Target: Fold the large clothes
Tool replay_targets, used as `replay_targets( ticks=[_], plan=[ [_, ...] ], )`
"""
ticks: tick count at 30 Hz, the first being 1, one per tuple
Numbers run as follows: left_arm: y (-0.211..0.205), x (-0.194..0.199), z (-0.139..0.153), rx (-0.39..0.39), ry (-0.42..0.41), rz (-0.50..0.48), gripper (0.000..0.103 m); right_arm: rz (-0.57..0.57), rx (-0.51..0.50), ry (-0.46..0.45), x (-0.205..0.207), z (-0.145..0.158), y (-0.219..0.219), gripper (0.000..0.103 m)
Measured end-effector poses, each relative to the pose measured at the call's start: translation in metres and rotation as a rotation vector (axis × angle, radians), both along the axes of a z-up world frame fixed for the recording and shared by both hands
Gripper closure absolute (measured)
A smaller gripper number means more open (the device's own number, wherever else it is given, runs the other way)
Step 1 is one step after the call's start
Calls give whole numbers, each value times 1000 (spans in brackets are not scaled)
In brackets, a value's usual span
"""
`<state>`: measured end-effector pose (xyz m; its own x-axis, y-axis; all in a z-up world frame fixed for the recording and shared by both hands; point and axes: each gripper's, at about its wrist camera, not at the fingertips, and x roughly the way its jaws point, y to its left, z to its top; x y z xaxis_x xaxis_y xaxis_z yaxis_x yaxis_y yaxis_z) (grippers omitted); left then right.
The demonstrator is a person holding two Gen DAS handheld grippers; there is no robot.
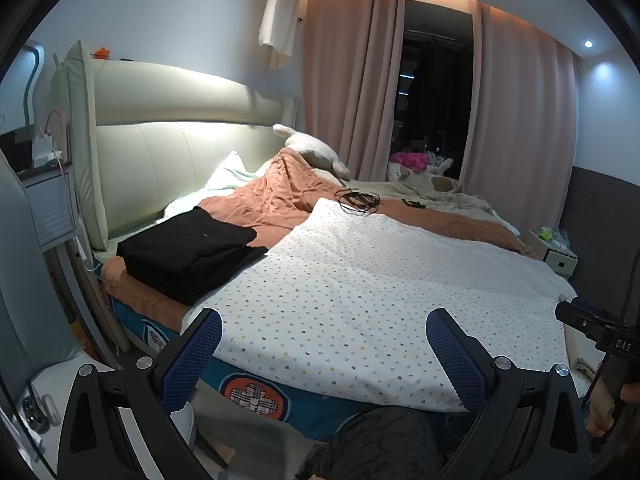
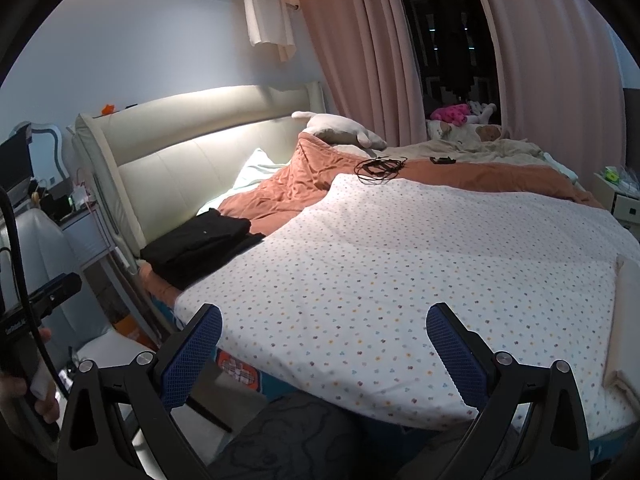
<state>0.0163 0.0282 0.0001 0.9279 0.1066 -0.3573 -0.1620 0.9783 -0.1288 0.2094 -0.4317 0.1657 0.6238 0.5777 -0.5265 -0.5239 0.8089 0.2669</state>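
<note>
Clothes [image 1: 188, 256], black and folded, sit in a pile on the far left of the bed [image 1: 256, 396]. Close to us, our left gripper [image 1: 324, 344] and right gripper [image 2: 324, 340] have fingers spread wide, holding nothing, over the dotted sheet [image 2: 400, 264].

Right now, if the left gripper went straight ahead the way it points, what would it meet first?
Most likely the dotted sheet spread on the bed. The left gripper is open, empty, and aimed over the sheet's near edge, with nothing between. Depth is unclear, so I cannot say how far along the sheet it would touch down.
</note>
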Motion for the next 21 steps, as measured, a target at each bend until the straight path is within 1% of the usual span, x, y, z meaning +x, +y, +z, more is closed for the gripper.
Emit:
replay_targets(
  ticks=[8, 21],
  plan=[
    [1, -1, -1, -13, -1, -1, 1, 6, 1, 3, -3, 1, 2, 1],
    [-1, -2, 0, -4, 4, -1, 1, -1, 3, 9, -3, 0, -1, 1]
  ],
)
